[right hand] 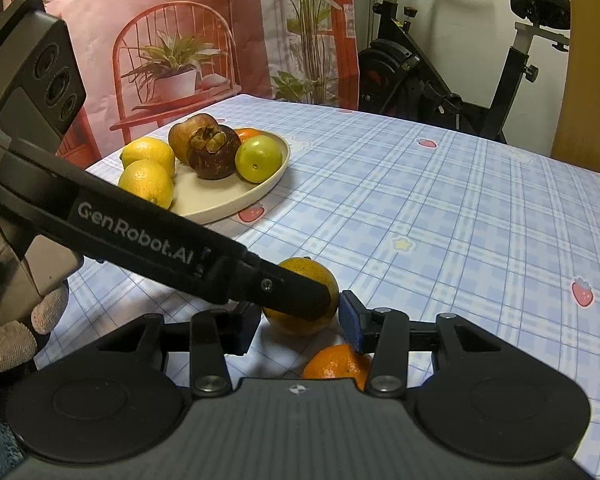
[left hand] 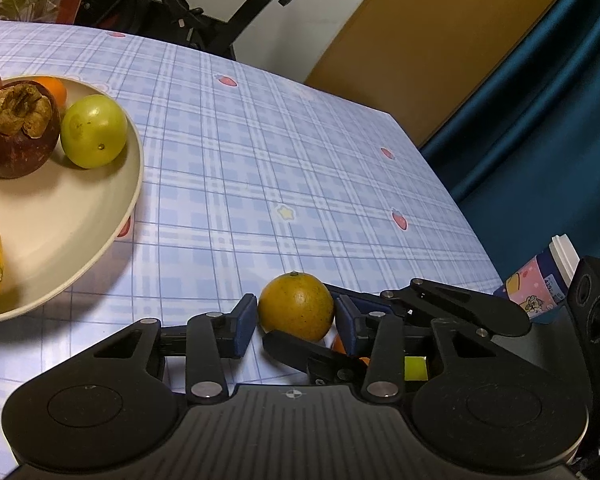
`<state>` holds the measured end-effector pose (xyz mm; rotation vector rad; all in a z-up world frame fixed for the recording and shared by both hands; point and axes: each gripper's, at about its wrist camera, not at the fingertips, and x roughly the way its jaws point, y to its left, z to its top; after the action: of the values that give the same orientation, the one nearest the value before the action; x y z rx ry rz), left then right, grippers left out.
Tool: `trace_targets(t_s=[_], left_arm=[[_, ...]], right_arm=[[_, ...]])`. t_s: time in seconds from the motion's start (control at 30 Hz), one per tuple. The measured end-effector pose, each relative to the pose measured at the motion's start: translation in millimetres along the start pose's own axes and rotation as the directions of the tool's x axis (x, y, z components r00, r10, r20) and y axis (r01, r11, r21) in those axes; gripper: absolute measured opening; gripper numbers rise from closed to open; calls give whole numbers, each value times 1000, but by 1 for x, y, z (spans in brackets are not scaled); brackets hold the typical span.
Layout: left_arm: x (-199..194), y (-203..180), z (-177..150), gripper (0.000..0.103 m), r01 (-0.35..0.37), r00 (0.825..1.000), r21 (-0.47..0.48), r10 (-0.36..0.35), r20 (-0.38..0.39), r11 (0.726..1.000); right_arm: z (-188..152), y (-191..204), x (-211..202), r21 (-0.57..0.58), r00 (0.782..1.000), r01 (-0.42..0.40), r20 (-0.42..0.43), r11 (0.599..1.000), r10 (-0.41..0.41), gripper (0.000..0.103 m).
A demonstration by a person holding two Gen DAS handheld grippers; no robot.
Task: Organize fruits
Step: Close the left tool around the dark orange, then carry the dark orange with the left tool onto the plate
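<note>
Both grippers crowd 1 yellow-green citrus (left hand: 296,307) on checked tablecloth (left hand: 300,160), near edge. Left gripper (left hand: 296,322) brackets it, pads just off skin: not gripping. Right gripper (right hand: 300,324) likewise, contact unclear. Plate (right hand: 220,204) well apart.

Desk under me wears a blue plaid cloth (right hand: 440,200) dotted with strawberries and a small star. Beyond its far edge, a black exercise bike (right hand: 452,72) against a white wall. A printed backdrop (right hand: 172,40) of a red chair and potted plants hangs behind. Teal curtain (left hand: 540,120), tan panel (left hand: 440,40) beside it. Small pink-and-blue carton (left hand: 540,284) near the desk's edge.
</note>
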<state>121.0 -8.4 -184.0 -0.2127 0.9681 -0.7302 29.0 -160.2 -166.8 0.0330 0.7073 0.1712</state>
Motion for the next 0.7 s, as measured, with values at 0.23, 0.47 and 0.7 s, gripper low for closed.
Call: trace_targets(t_s=[0.23, 0.47, 0.7], left_arm=[[-16, -2, 5, 45, -11, 998, 8, 10, 62, 1000], [-40, -2, 12, 45, -44, 988, 17, 41, 147, 999], [-56, 10, 16, 45, -53, 979, -30, 58, 196, 998]], right_arm=[[11, 4, -2, -19, 1000, 3, 10, 1000, -2, 45], [32, 17, -5, -82, 999, 3, 39, 997, 0, 45], [52, 34, 1, -160, 999, 1, 53, 987, 7, 45]])
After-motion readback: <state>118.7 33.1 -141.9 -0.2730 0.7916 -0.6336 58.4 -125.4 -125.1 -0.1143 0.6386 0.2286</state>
